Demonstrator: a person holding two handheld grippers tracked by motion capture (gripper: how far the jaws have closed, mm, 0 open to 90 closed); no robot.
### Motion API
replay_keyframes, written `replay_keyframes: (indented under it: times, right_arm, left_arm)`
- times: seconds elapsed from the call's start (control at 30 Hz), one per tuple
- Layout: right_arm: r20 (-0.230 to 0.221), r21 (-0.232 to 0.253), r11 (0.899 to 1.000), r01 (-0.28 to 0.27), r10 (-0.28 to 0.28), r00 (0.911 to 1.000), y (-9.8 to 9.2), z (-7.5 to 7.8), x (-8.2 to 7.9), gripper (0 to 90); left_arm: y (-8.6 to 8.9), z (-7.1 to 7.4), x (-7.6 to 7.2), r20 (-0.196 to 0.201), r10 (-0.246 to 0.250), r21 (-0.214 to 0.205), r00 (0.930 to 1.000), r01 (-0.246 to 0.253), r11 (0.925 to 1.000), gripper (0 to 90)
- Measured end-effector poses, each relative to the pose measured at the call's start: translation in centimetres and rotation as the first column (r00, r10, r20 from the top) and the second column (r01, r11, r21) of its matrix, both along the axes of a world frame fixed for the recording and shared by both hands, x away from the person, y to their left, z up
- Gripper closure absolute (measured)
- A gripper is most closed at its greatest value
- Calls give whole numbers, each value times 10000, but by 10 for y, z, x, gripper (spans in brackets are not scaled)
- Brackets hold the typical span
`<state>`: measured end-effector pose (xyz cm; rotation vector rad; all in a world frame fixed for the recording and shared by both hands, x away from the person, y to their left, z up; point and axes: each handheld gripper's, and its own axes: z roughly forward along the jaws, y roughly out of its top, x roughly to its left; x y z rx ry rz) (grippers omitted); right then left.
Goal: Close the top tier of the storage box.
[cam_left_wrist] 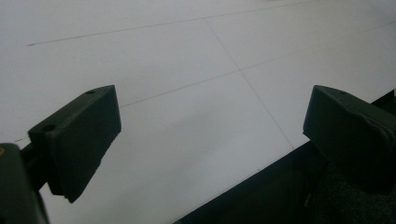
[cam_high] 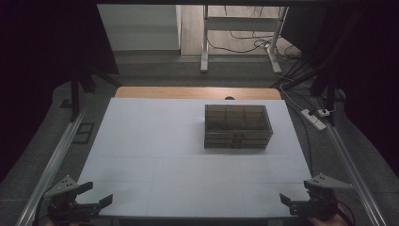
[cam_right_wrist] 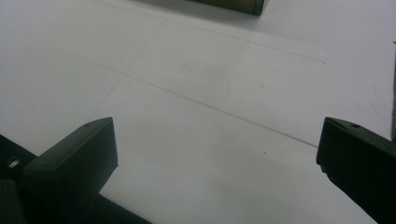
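We see the compartment box (cam_high: 238, 126) standing closed on the white bench (cam_high: 155, 160), right of centre and toward the far edge. The left gripper (cam_high: 96, 196) hovers at the near left corner with its jaws spread wide, gripping nothing. The right gripper (cam_high: 288, 201) sits at the near right corner, jaws equally wide and empty. The box lies well apart from both, ahead of them, nearer the right gripper's side; its near edge (cam_right_wrist: 233, 5) shows at the top of the right gripper view.

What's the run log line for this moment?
left tongs: open, empty, near-left table corner | right tongs: open, empty, near-right corner | compartment box: closed, far right of centre on white table, untouched
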<state>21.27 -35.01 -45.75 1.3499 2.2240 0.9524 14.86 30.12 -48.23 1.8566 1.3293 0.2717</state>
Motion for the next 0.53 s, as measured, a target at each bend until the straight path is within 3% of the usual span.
replay_keyframes:
  times: [0.17, 0.53]
  right_arm:
    - [-126, -260, 9996, -107, 104, 9999, 2, -2, -1, 0]
    - [-367, -362, 9992, -192, 178, 9992, 2, -4, -1, 0]
  left_arm:
    - [1, 0, 0, -23, 27, -16, 10000, -27, 10000, 42]
    - [0, 0, 1, -67, -21, -31, 10000, 20, 10000, 42]
